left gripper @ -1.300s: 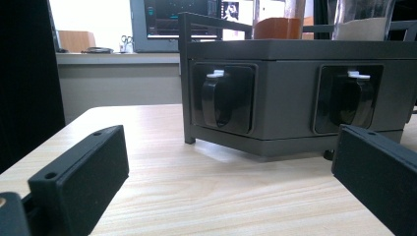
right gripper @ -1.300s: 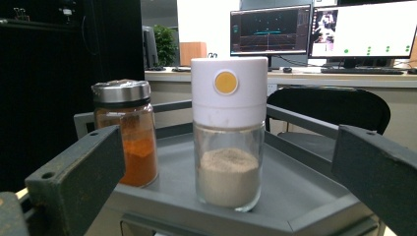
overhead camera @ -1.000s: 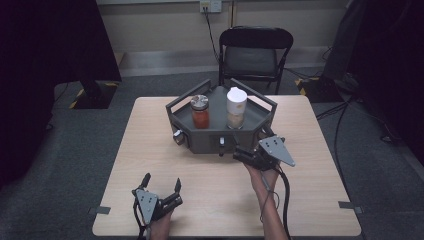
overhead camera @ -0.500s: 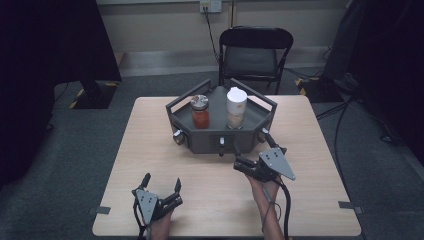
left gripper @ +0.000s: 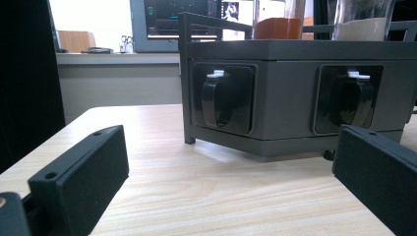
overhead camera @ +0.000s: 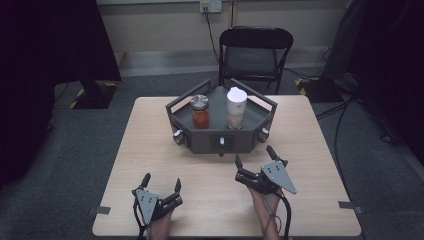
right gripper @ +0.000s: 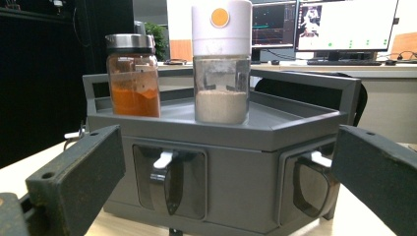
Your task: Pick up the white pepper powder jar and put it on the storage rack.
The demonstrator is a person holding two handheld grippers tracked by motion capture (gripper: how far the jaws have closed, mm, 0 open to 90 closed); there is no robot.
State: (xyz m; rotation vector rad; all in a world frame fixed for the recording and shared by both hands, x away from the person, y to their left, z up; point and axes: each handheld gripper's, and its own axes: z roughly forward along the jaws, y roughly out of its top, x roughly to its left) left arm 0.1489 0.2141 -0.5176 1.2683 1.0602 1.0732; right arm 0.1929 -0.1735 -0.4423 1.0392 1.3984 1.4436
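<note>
Facing the grey tray point(overhead camera: 220, 137) at table centre, my right gripper point(overhead camera: 255, 161) sits spread just before its front knob point(right gripper: 164, 161); small, stiff, likely slippery, so I pinch its white tab; left gripper point(overhead camera: 161, 184) spread, nearer me

The right gripper point(right gripper: 223, 196) looks along its two black jaws, which stand wide apart with nothing between them, at a grey rack point(right gripper: 305, 132) on the table point(right gripper: 354, 216). On the rack's tray stand a steel-capped jar point(right gripper: 134, 73) of orange powder at the left and a taller white-capped jar point(right gripper: 221, 61) of pale powder just right of it, both upright and apart. Two recessed black knobs point(right gripper: 164, 184) with white tabs sit in the rack's front faces, and monitors point(right gripper: 344, 24) glow on a desk behind.
</note>
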